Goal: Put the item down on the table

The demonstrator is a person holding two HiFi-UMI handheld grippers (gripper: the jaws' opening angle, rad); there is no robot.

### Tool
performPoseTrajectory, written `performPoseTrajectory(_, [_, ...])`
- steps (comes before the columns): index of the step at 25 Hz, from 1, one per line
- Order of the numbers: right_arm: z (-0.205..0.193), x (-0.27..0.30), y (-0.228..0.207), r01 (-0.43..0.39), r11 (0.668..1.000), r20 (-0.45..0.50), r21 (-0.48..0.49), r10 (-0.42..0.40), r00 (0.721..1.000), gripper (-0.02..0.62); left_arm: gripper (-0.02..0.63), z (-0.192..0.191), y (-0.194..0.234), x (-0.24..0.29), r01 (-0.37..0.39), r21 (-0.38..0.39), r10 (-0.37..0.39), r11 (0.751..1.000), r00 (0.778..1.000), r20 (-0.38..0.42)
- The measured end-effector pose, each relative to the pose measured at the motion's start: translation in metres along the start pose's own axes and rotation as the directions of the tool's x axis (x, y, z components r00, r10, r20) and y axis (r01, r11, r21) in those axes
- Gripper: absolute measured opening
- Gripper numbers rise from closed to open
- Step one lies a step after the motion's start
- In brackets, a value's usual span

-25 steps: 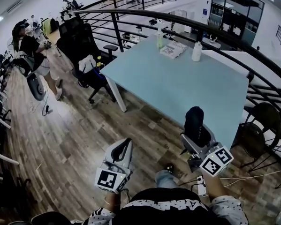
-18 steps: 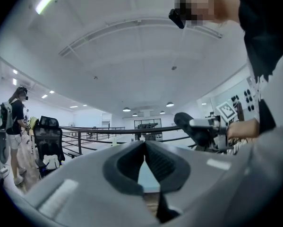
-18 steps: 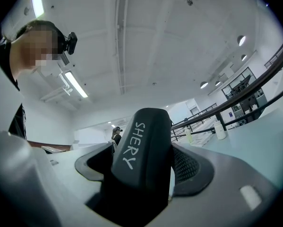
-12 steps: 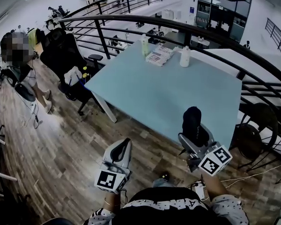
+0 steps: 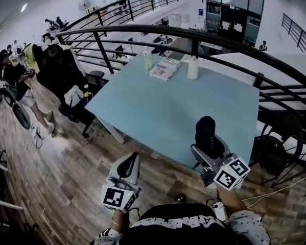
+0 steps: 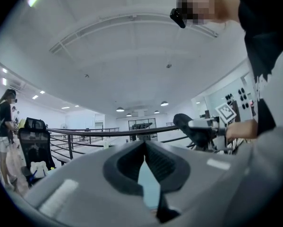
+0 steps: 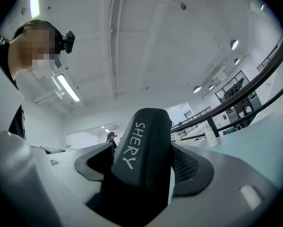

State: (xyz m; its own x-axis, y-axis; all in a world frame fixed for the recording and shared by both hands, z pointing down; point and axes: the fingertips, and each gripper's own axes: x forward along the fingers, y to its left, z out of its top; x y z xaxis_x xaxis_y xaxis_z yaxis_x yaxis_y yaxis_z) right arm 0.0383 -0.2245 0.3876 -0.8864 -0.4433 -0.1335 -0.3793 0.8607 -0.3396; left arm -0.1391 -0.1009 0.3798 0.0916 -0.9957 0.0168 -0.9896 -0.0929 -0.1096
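Holding the black item (image 5: 206, 132) up in the air, the right gripper (image 5: 207, 154) has its jaws pressed on both sides of it. The item stands tall between the jaws, and the right gripper view shows white letters, "SHERY", running up its side (image 7: 142, 157). It is not on the table (image 5: 183, 106) yet. In the head view it looks to be at the near edge of the blue top, but how high above it I cannot tell.

I think the job now is to bring the item forward and set it down. A good way is to move it over the big bare part of the table, well in from the edge, so it cannot fall off. Go down slowly until the bottom touches. Only then let the jaws go wide, and pull the gripper straight back so it does not knock the item over. It is tall, so it may tip.

The white bottle (image 5: 193, 68) and the papers (image 5: 165, 69) are far off at the back, so they are not in the way.

The left gripper (image 5: 128, 168) has its jaws together with nothing in them. It hangs low over the wood floor (image 5: 66, 172) and can just wait there.
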Motion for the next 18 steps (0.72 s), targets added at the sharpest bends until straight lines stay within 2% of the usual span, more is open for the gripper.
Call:
performPoseTrajectory(6, [-0.004, 0.019, -0.014, 0.001, 1.000, 0.007, 0.018, -0.001, 1.000, 0.387, 0.000, -0.007, 0.008, 0.018, 0.029, 0.005, -0.029, 1.000, 0.999, 0.018])
performPoseTrajectory(11, [-0.006, 0.028, -0.026, 0.016, 1.000, 0.002, 0.021, -0.016, 1.000, 0.387, 0.000, -0.014, 0.013, 0.037, 0.056, -0.040, -0.055, 0.998, 0.998, 0.007])
performPoseTrajectory(18, [0.001, 0.061, -0.067, 0.105, 0.994, 0.019, -0.001, -0.105, 0.994, 0.387, 0.000, -0.024, 0.040, 0.112, 0.150, -0.043, -0.149, 0.988, 0.989, 0.014])
